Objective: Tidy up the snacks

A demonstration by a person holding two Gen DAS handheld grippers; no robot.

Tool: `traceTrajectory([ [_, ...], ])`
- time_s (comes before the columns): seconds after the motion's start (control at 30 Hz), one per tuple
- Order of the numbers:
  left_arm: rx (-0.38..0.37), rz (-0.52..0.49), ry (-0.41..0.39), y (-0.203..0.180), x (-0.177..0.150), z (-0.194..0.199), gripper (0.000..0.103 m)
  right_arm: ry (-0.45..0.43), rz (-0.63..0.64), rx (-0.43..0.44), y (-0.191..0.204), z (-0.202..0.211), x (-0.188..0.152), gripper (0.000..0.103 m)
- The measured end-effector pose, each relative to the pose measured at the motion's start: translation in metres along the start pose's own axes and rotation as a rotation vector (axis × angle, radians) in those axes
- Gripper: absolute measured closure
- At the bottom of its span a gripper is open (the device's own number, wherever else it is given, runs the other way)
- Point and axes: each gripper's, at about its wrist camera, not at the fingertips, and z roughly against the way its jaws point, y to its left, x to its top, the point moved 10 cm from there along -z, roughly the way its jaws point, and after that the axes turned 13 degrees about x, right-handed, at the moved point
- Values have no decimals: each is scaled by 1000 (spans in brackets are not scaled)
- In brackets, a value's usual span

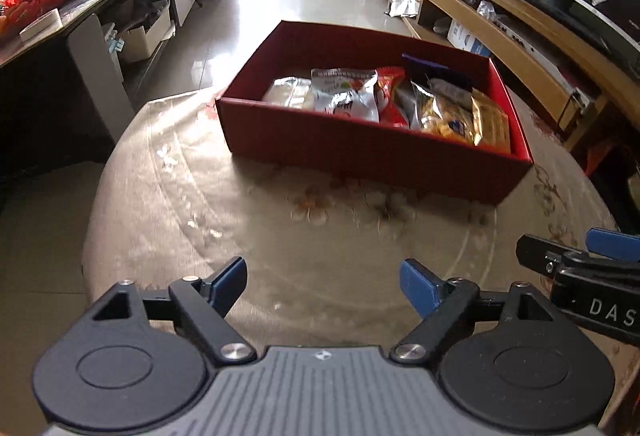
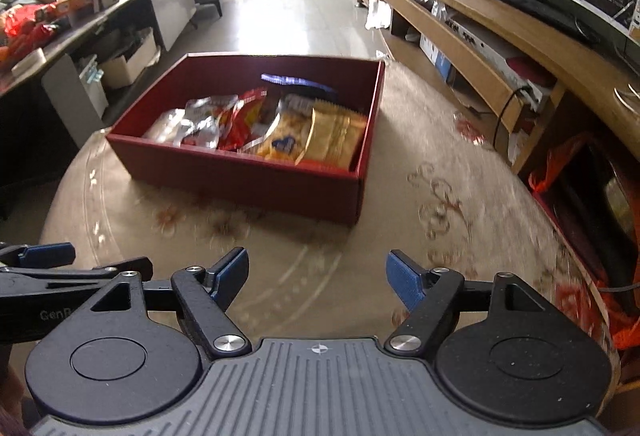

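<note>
We see one red cardboard box (image 1: 372, 151) on the round floral-clothed table (image 1: 168, 171), holding about six snack packets (image 2: 280, 139), silver, red and gold. Our two tongs, left gripper (image 1: 323, 286) and right gripper (image 2: 318, 278), hover nearby, jaws spread, pinching nothing.

One red box (image 1: 376, 151) (six snack packets (image 1: 352, 95))
</note>
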Motion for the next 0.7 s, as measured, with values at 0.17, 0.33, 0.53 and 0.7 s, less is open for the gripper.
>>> traceTrajectory([
  [0.17,-2,-20,6,-3,-16,6,19,23,-3,-7,2,4,-19,21],
  [0.33,-2,-31,2,-4,-25,13,19,25,-6,-7,6,11,-30,21],
  [0.53,-4,-30,6,-3,-35,17,19,23,-15,-5,7,18,-39,20],
  [0.7,-6,-39,13,-3,-46,21,19,29,-13,-10,9,22,-48,20],
])
